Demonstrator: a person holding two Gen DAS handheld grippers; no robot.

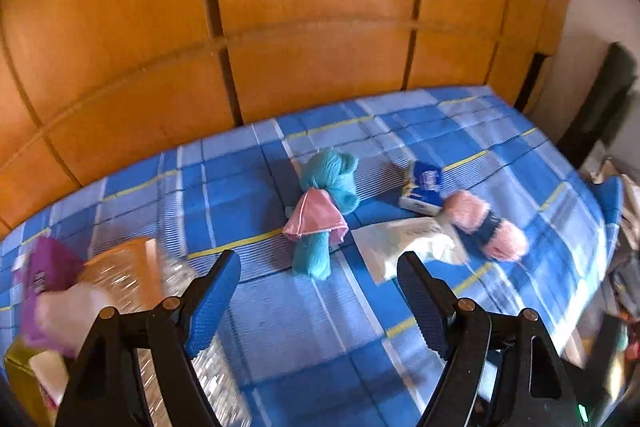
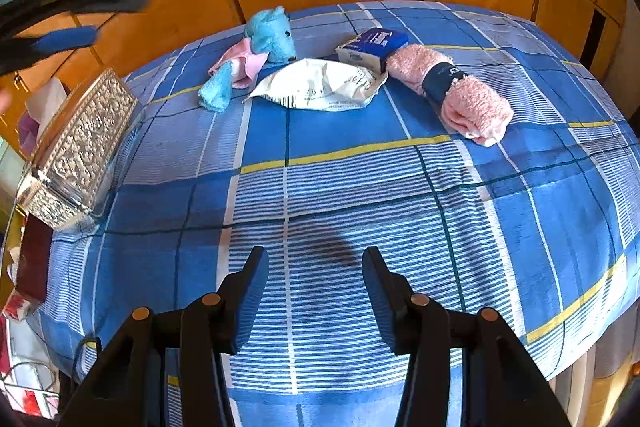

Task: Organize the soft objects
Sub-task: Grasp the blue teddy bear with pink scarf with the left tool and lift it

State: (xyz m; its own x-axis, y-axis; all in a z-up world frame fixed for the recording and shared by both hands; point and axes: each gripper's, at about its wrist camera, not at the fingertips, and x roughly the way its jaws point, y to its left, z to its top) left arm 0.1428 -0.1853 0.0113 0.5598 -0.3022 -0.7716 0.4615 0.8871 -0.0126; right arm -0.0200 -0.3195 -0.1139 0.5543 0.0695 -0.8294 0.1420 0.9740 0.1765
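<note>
The teal plush toy [image 2: 264, 43] lies near the bed's [image 2: 360, 187] far edge, long axis slanting, head toward the wardrobe. Beside it lie a white pouch [image 2: 320, 85], a tissue pack [image 2: 372, 45] and a rolled pink towel [image 2: 452, 89]. Both grippers, left [image 1: 320, 267] and right [image 2: 316, 267], hover with fingers apart, empty. The embossed box [image 2: 80, 151] at the left edge is blurred in the left view.

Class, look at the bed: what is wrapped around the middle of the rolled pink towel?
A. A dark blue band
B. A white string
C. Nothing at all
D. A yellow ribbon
A: the rolled pink towel has a dark blue band around its middle, seen in both wrist views.
</note>
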